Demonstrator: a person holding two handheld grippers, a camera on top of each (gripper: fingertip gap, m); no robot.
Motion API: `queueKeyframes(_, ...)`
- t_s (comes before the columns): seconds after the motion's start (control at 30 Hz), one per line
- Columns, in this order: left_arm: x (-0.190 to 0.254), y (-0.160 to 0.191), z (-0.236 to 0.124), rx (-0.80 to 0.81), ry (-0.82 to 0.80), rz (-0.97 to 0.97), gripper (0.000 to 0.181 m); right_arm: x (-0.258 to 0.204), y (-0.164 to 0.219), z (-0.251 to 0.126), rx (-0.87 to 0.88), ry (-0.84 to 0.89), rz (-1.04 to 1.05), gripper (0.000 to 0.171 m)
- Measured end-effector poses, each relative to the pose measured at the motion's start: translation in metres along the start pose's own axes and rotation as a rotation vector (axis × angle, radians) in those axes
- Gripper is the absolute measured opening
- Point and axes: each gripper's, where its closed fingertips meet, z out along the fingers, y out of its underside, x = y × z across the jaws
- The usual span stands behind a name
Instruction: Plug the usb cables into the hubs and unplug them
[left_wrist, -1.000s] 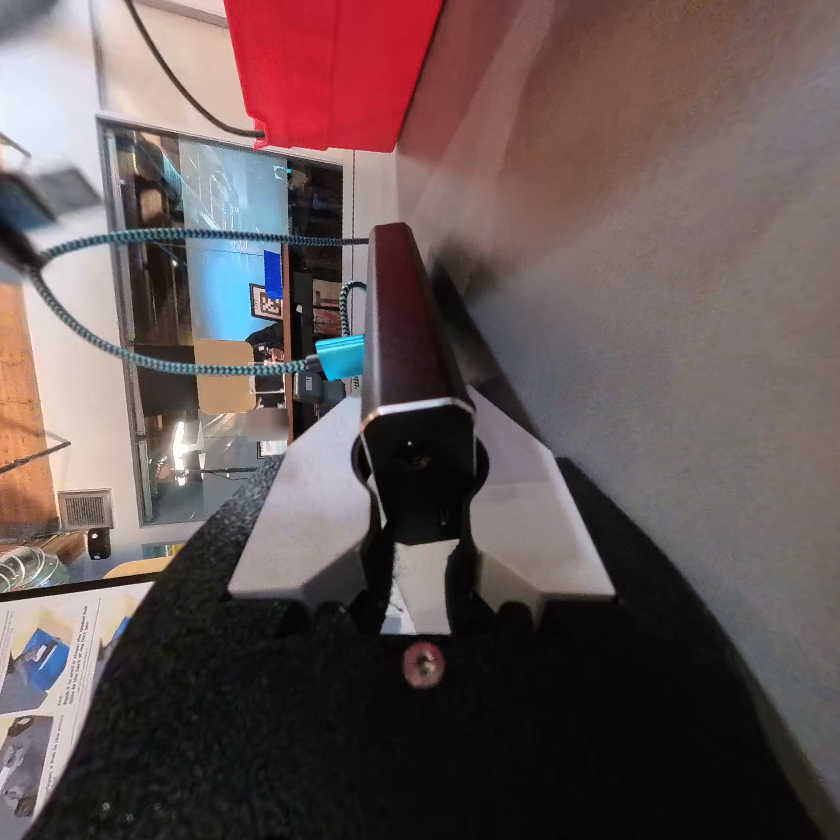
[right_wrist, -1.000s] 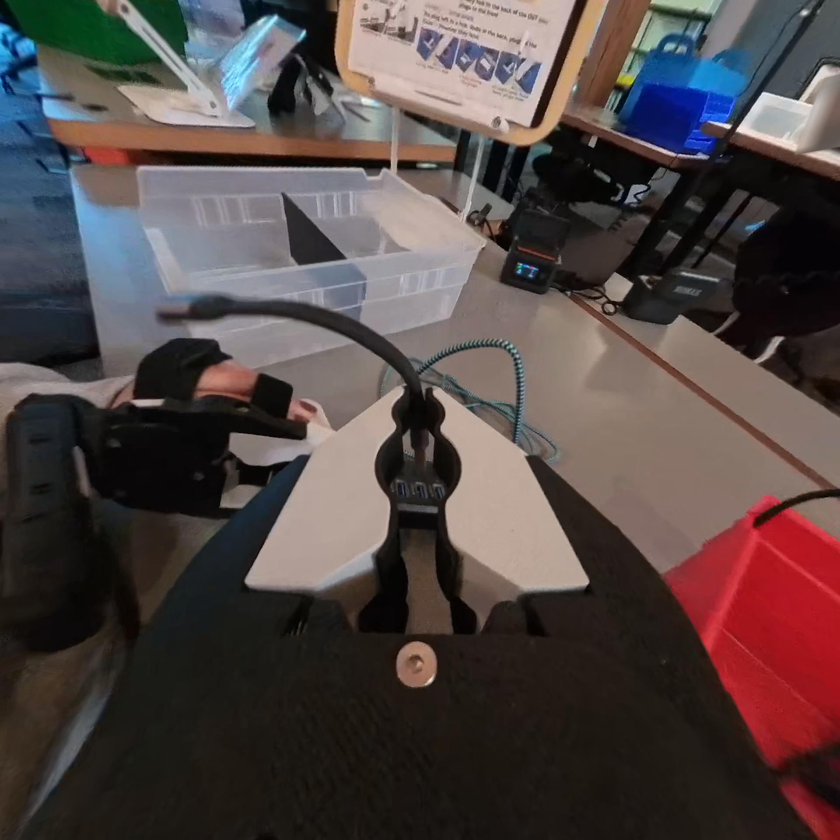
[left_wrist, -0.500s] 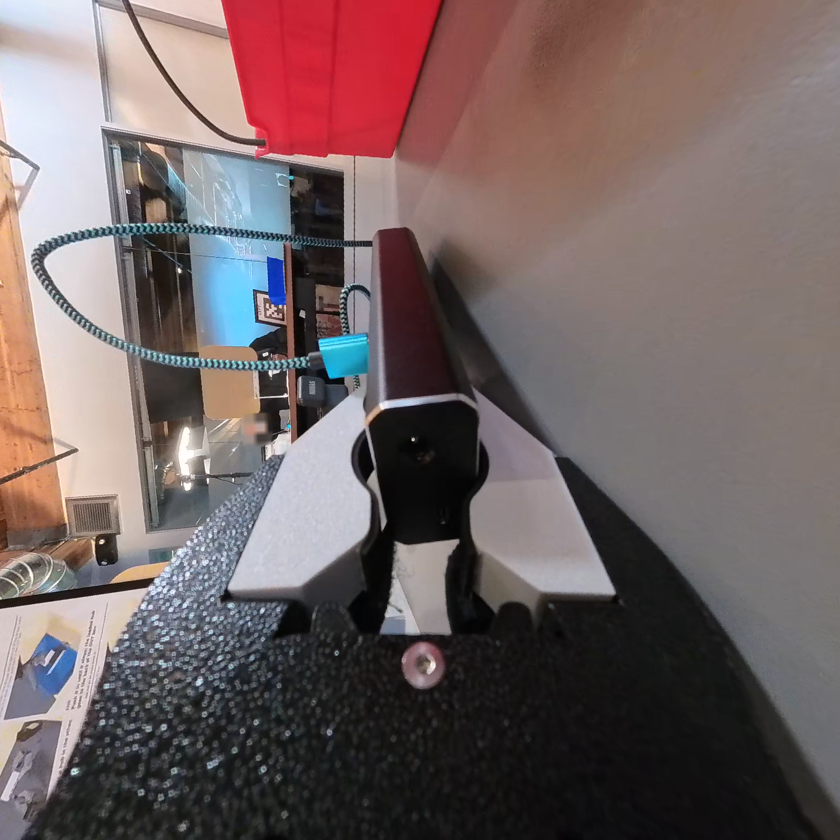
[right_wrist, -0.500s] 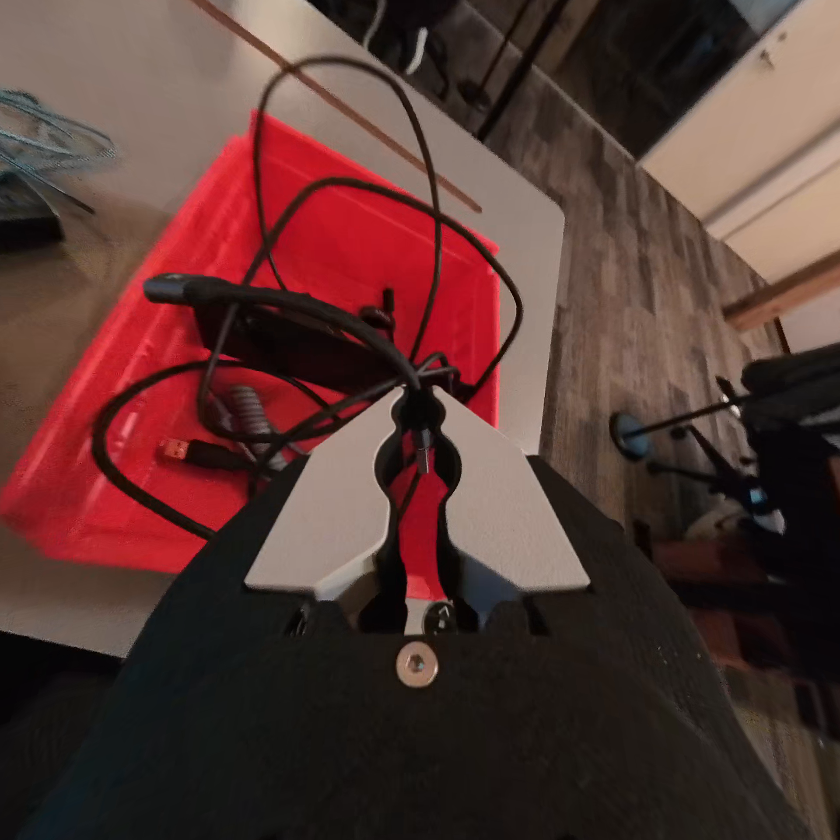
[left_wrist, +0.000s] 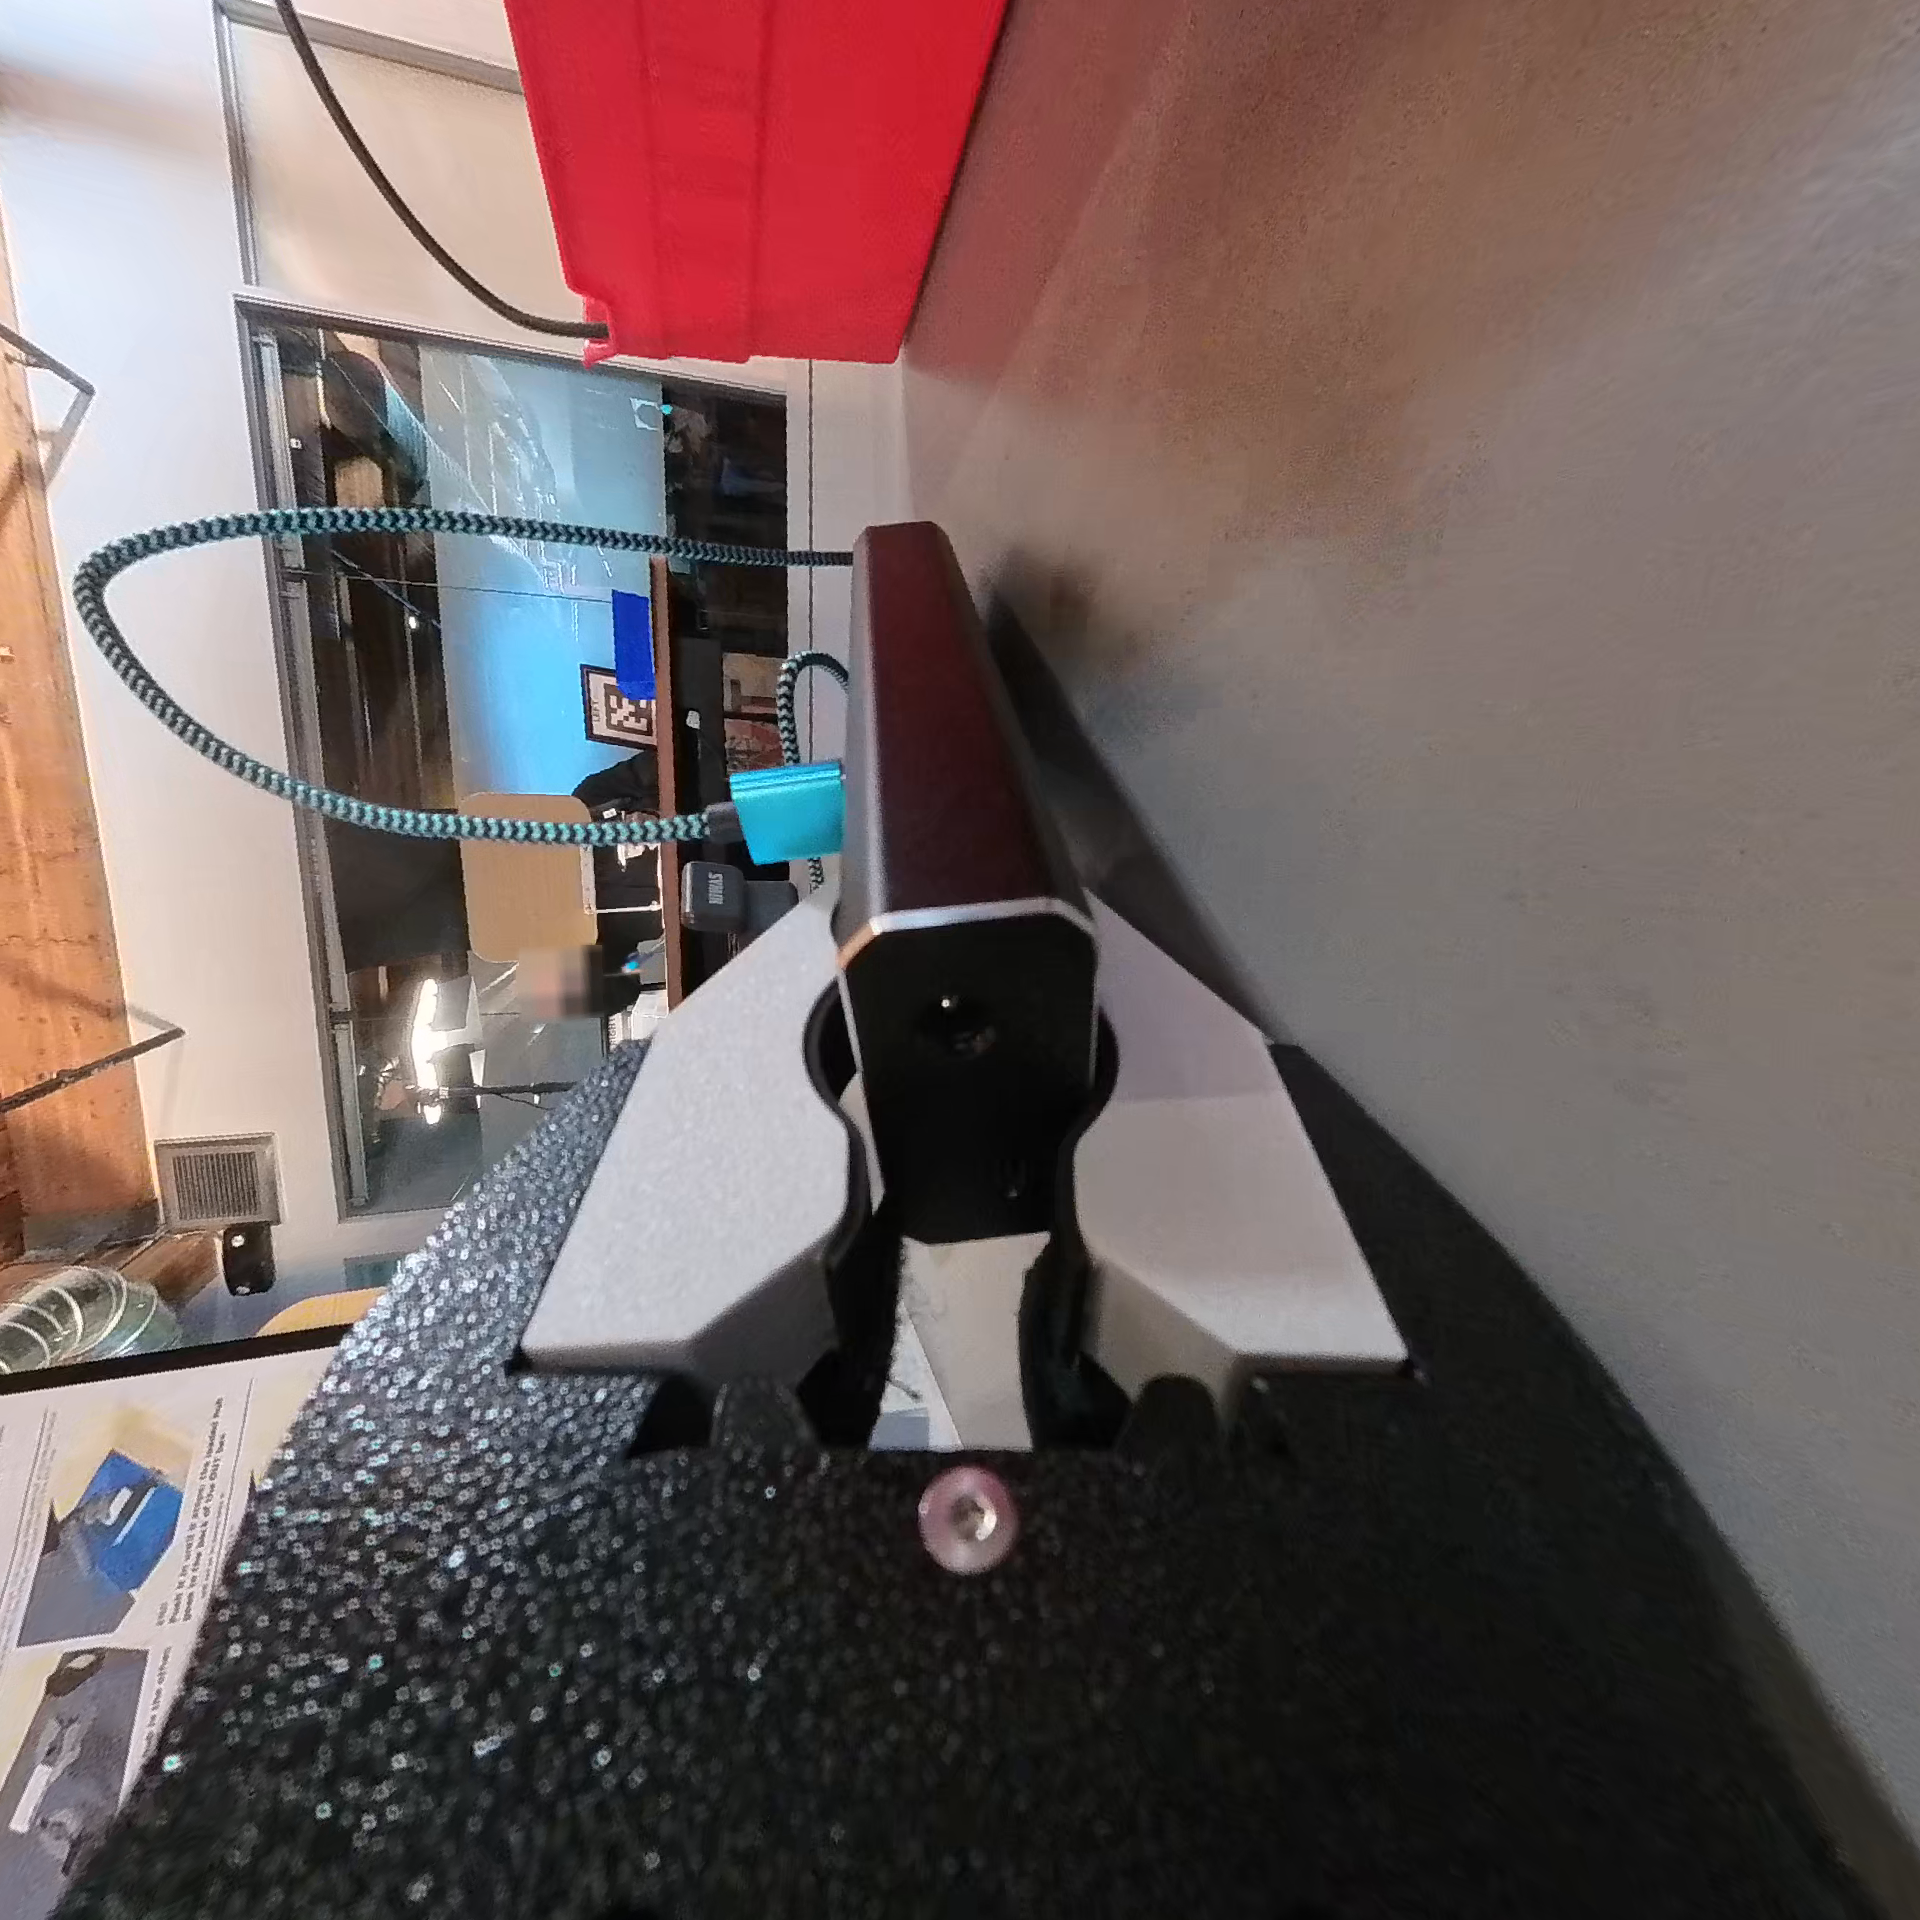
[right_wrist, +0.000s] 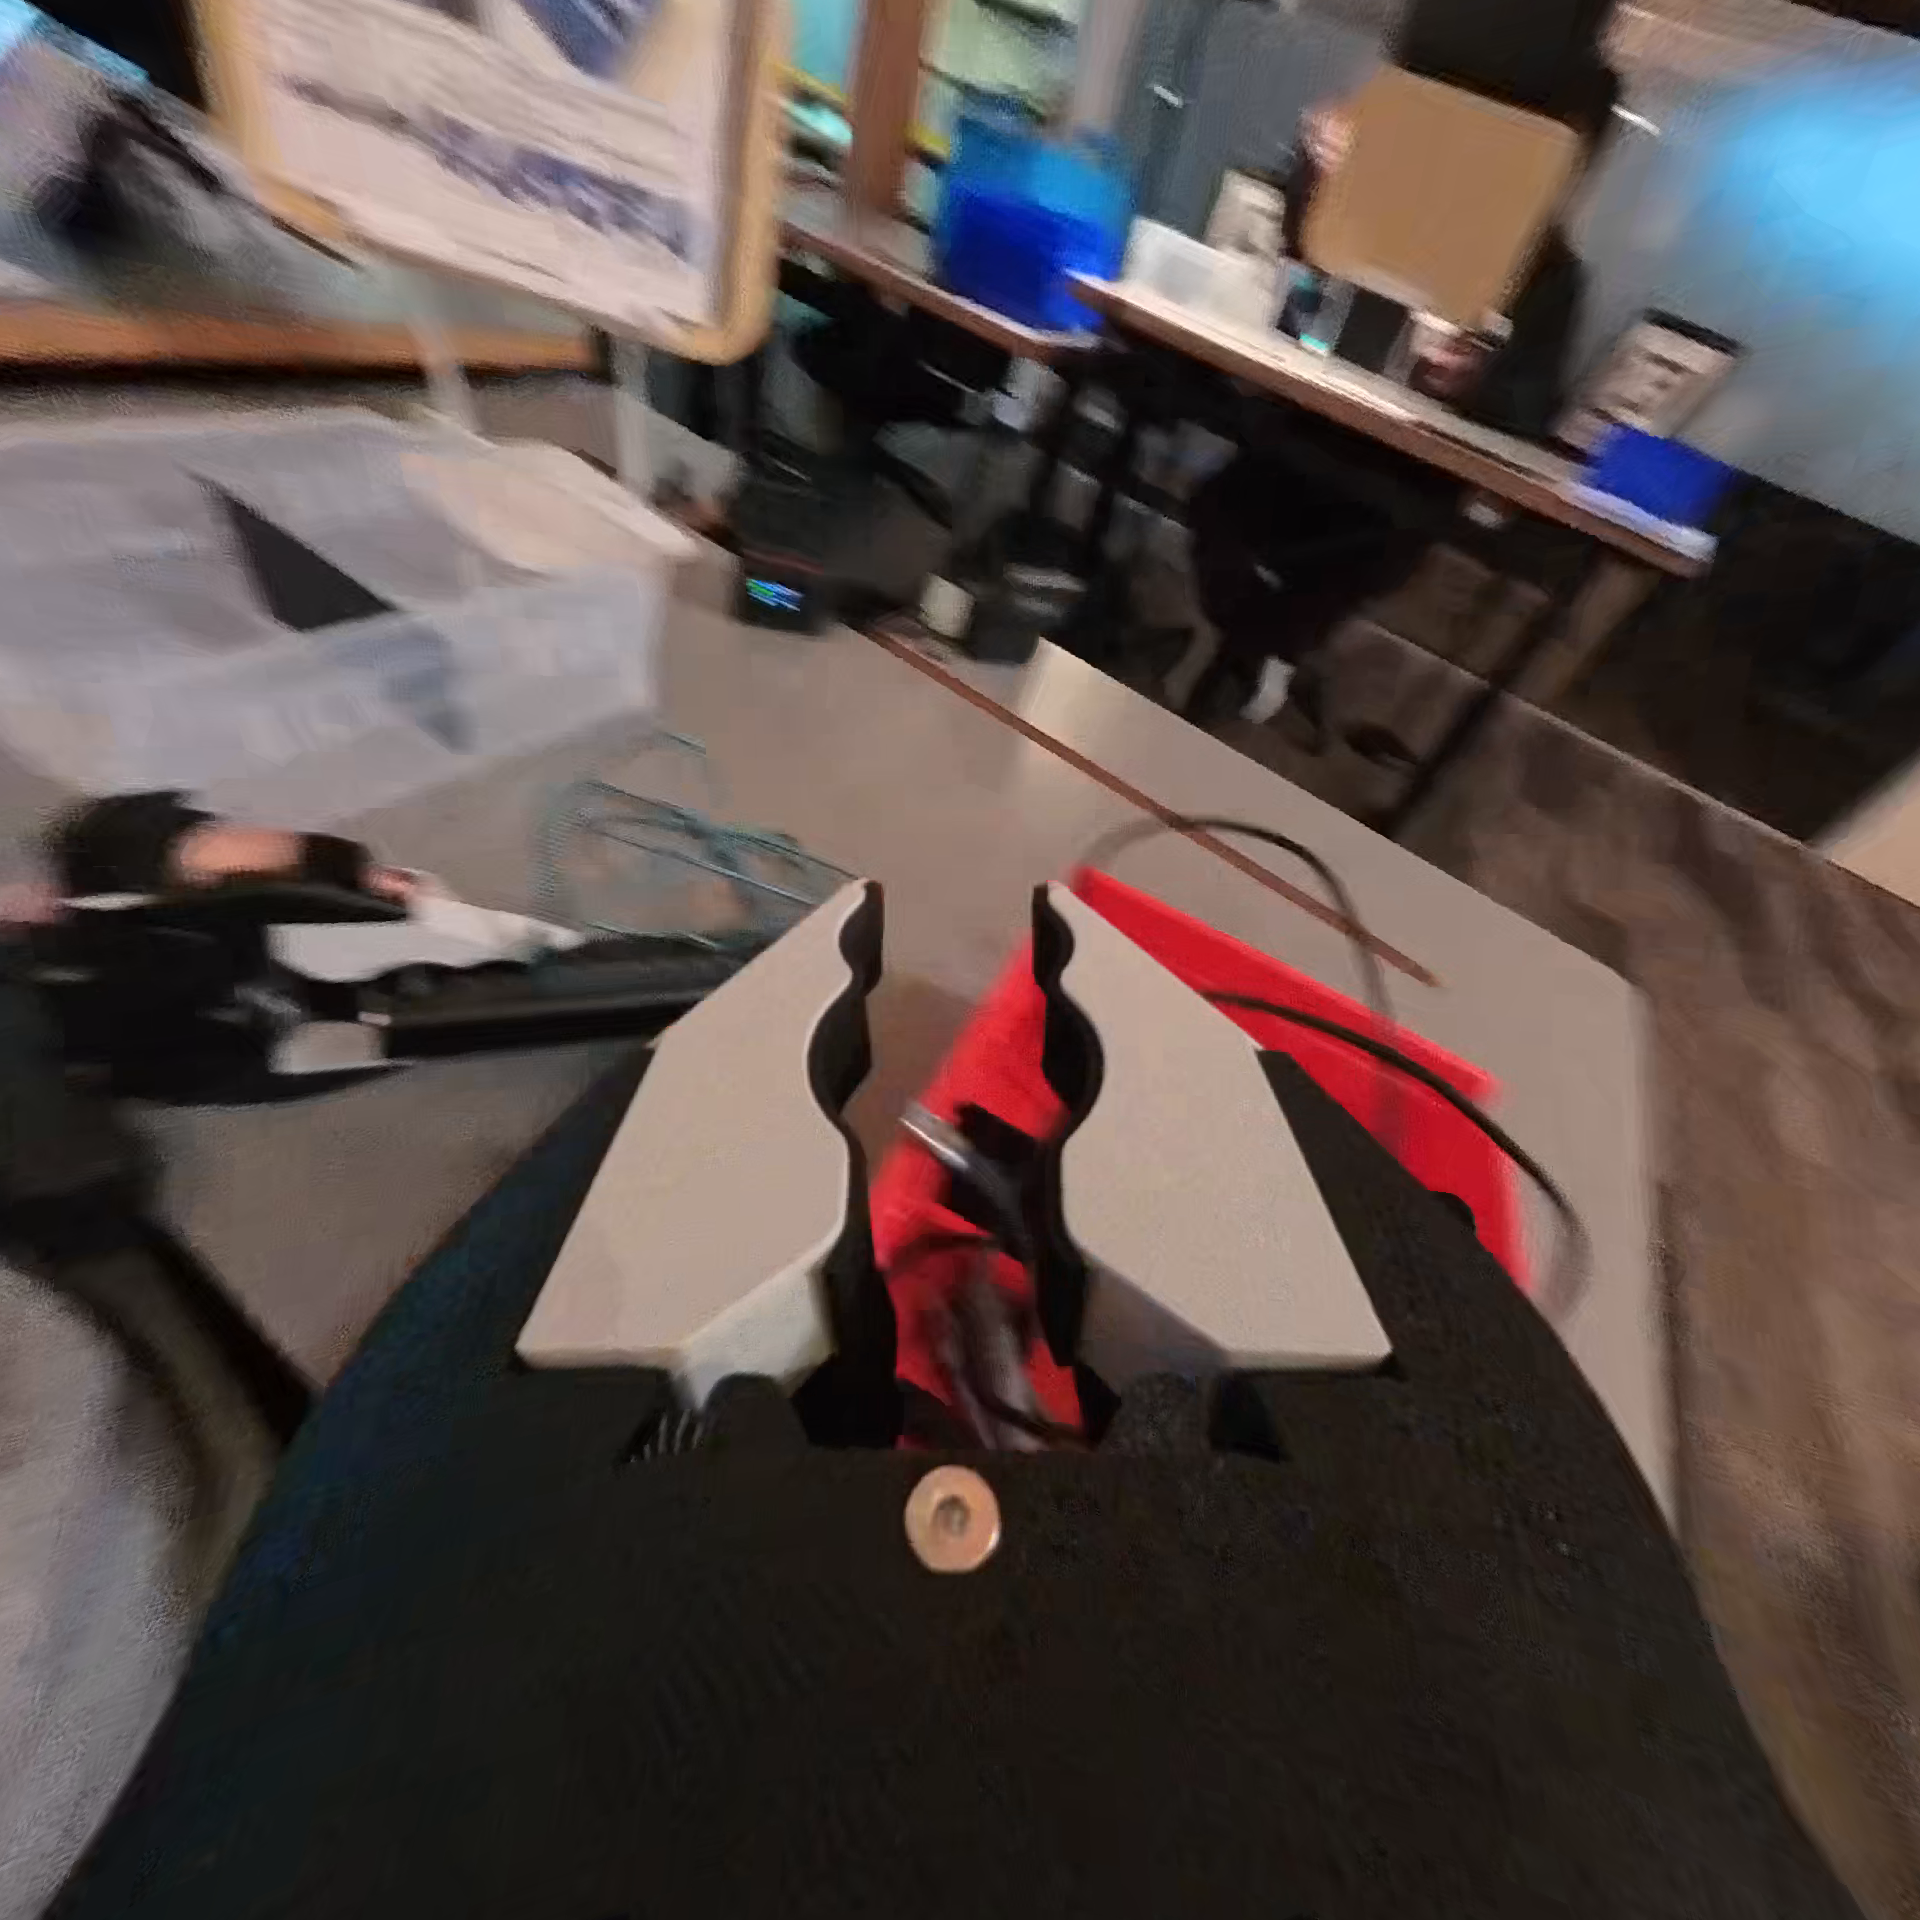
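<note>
Hub, dark and bar-shaped, sits pinched at its near end between the fingers of my left gripper, and it lies along the grey table, which this rolled view shows as a wall on the right. I see a teal plug seated in the hub's side, and its braided cable arcs out in a wide loop and comes back to the hub's far end. Beyond the hub a red bin stands on the table with a black cord hanging over its rim.

My right gripper is spread wide with nothing between its fingers. The whole right wrist view is smeared with motion. Through the gap I look down into the red bin, where black cables lie tangled and one curls up over the rim. To the left I can make out the left gripper low on the table, with the braided cable just beside it. Behind that stands a clear tray with a black divider, and a framed sheet stands above it.
</note>
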Motion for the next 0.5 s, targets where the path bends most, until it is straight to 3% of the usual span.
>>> queueKeyframes(0.07,0.0,0.0,0.0,0.0,0.0,-0.001,0.031,-0.057,-0.016,0.019,0.044,-0.237,0.032,0.025)
queueKeyframes(0.13,0.0,0.0,0.0,0.0,0.0,-0.001,0.031,-0.102,-0.002,0.047,-0.054,-0.388,0.038,0.025)
queueKeyframes(0.23,-0.001,0.0,0.0,0.0,0.0,-0.001,0.031,-0.139,0.045,0.095,-0.257,-0.45,0.018,0.031)
queueKeyframes(0.37,-0.001,0.0,0.0,0.001,0.0,0.001,0.031,-0.172,0.09,0.133,-0.375,-0.544,0.133,0.035)
queueKeyframes(0.5,-0.001,0.002,0.0,-0.01,0.0,-0.001,0.032,-0.176,0.102,0.145,-0.366,-0.559,0.182,0.02)
